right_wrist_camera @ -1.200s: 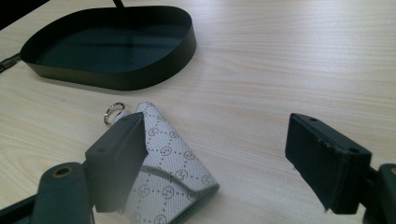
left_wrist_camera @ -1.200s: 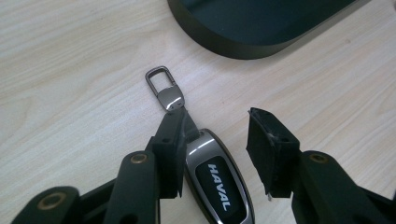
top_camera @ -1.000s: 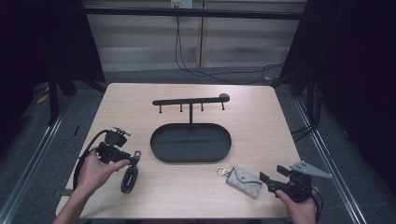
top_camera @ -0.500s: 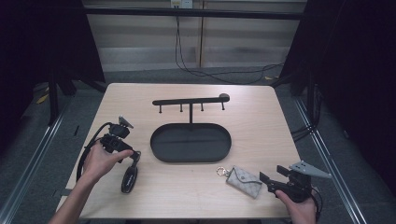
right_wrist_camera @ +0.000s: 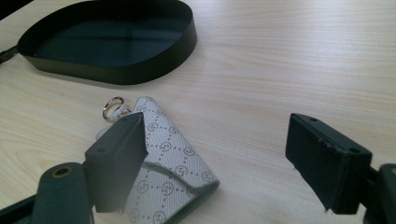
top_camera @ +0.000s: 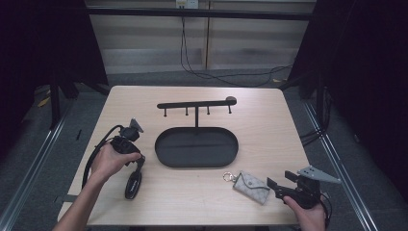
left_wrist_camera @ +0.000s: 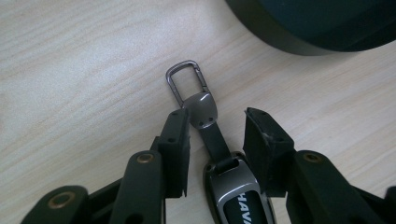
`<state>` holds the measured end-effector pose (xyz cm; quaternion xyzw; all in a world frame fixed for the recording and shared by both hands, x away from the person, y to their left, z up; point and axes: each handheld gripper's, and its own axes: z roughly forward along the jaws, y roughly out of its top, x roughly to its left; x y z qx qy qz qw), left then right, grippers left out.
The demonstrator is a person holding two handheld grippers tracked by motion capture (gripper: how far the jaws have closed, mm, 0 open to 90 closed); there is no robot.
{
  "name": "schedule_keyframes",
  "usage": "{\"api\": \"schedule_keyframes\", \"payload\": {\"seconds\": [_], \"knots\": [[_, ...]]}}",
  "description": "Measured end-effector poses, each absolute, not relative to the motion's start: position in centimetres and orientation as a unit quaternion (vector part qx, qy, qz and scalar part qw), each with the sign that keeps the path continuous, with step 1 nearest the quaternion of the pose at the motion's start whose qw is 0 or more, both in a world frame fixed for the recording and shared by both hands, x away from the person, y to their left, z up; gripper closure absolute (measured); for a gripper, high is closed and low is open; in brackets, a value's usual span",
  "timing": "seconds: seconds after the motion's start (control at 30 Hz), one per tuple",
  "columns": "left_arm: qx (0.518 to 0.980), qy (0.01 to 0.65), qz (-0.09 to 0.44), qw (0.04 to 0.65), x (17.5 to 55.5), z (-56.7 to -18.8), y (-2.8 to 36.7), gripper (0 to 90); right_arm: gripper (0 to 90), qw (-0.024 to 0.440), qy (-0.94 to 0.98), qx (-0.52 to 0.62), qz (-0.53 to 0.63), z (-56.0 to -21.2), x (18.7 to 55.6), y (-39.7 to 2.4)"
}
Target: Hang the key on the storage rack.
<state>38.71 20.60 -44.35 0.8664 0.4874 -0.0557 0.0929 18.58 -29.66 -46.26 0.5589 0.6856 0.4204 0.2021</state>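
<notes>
A black key fob [top_camera: 133, 180] with a silver body [left_wrist_camera: 236, 196], a short strap and a metal carabiner clip [left_wrist_camera: 187, 81] lies on the table's left part. My left gripper [top_camera: 134, 159] is low over it, and in the left gripper view it [left_wrist_camera: 217, 123] stands open with the strap between its jaws, not pinched. At the front right lies a grey patterned key pouch [top_camera: 252, 185] with a small ring [right_wrist_camera: 113, 106]. My right gripper [top_camera: 275, 188] sits just right of it, wide open [right_wrist_camera: 217, 135], its left jaw beside the pouch [right_wrist_camera: 173, 163].
A black oval tray [top_camera: 196, 163] stands mid-table, and its wall [right_wrist_camera: 140, 70] lies just beyond the pouch. Behind the tray rises a black bar rack [top_camera: 197, 103] with several small hooks. A cable [top_camera: 94, 156] loops from the left gripper. The table's front edge is close to both hands.
My left gripper has shifted a little forward and to the right over the key fob. The right gripper and the pouch have stayed put.
</notes>
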Motion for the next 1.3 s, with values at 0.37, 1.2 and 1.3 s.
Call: {"api": "schedule_keyframes", "payload": {"seconds": [0.37, 1.2, 1.3], "knots": [[0.858, 0.506, -0.066, 0.064, 39.8, -45.1, 20.4, 64.0, 20.7, 0.198, 0.689, 0.561, 0.413, -46.4, 18.8, -29.6], [0.865, 0.500, -0.041, 0.009, 40.5, -46.6, 18.6, 65.9, 20.7, 0.194, 0.688, 0.563, 0.415, -46.4, 18.8, -29.6], [0.866, 0.499, -0.035, 0.004, 40.6, -46.6, 18.5, 66.7, 20.7, 0.194, 0.688, 0.562, 0.416, -46.4, 18.8, -29.6]]}}
